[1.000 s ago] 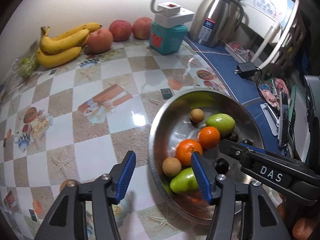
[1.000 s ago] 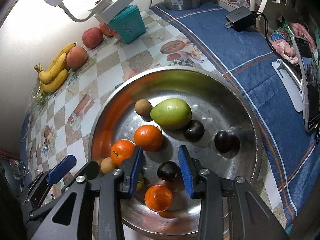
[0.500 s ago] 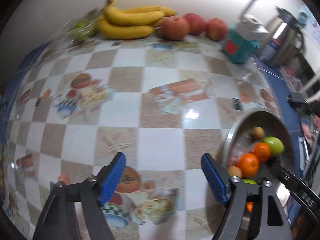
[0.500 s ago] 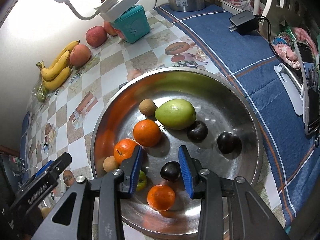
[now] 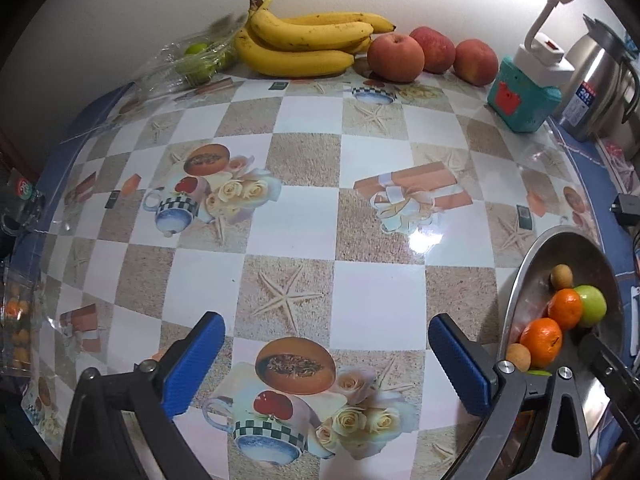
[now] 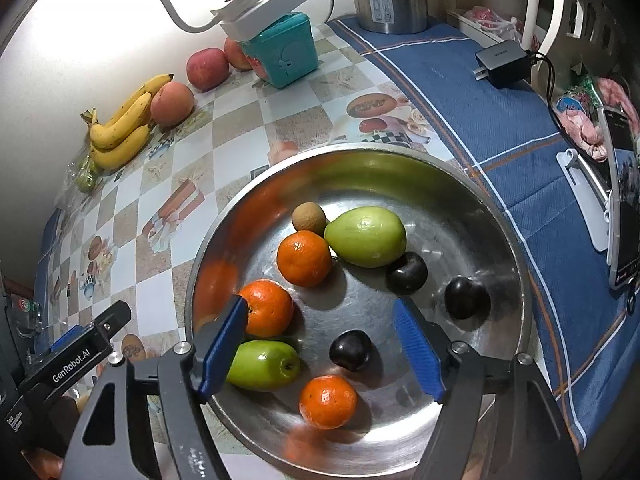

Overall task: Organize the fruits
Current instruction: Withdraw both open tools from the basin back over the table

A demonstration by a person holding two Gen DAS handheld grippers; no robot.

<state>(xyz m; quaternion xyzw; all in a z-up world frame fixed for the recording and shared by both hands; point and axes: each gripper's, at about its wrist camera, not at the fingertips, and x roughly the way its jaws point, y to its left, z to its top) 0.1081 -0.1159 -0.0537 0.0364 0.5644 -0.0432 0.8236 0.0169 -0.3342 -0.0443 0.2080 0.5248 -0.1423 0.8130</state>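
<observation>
Left claw (image 5: 326, 364) was opening wide over bare table (image 5: 376, 296), nothing between. Right claw (image 6: 320, 344) was opening above the bowl (image 6: 516, 280), lower centre; a plum (image 6: 351, 350) lay between, untouched.

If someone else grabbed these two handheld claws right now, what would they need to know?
Left gripper: jaws opening, nothing between them, over bare checkered tablecloth beside the bowl.
Right gripper: jaws opening, over the steel bowl, a dark plum lying loose between them, not gripped.
In the bowl: three oranges, two green fruits, three dark plums, and a small brown fruit; the left view shows a second small brown one.
At the wall: bananas, three apples, bagged green fruit.
Done: many fruits are in the bowl.
Left: probably the fruit at the wall; the sorting plan is not evident.
</observation>
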